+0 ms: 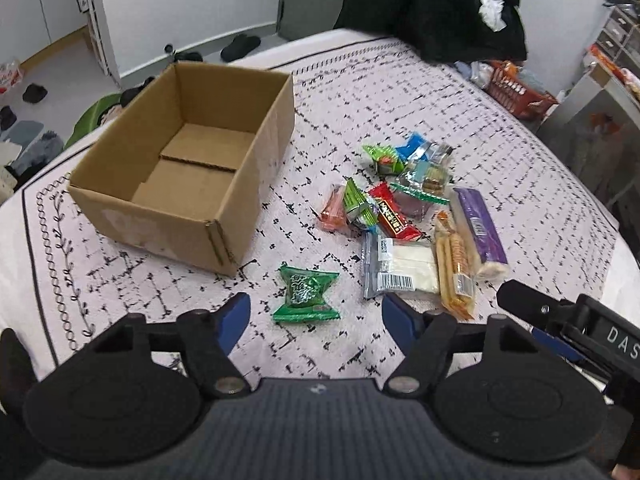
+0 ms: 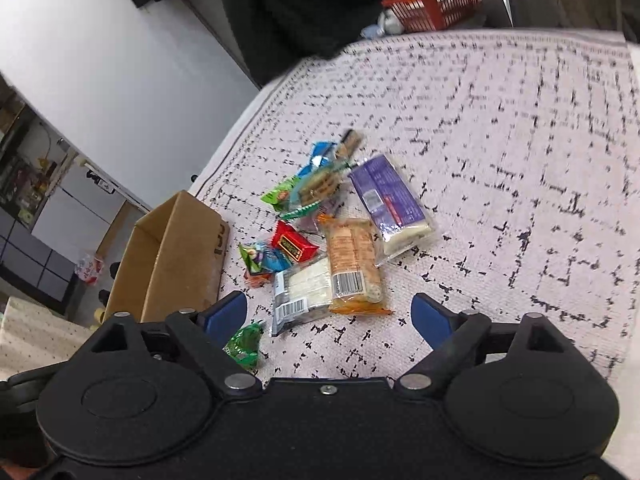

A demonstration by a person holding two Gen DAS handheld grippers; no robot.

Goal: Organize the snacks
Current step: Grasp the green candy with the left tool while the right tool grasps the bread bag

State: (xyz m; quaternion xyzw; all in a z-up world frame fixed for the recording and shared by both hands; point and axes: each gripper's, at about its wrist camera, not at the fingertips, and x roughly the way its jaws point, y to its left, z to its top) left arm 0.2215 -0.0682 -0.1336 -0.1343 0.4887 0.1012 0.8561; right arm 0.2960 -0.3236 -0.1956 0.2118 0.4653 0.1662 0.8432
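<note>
An empty cardboard box [image 1: 188, 172] stands open on the patterned cloth, left of a heap of wrapped snacks [image 1: 404, 208]. A green packet [image 1: 306, 294] lies apart from the heap, just ahead of my open left gripper [image 1: 316, 314], between its blue fingertips. In the right wrist view the box [image 2: 176, 256] is at the left, and the heap holds a purple pack [image 2: 390, 204], an orange biscuit pack [image 2: 352, 270], a white pack [image 2: 302, 292] and a red sweet [image 2: 292, 244]. My right gripper [image 2: 330, 316] is open, holding nothing, just short of the orange pack. The green packet [image 2: 244, 344] lies by its left finger.
The cloth [image 2: 520, 160] covers a table with bare room to the right of the snacks. Dark clothing [image 1: 436, 4] is piled at the far edge, with a red basket [image 2: 436, 2] beside it. The right gripper's body [image 1: 580, 328] shows at the left wrist view's right edge.
</note>
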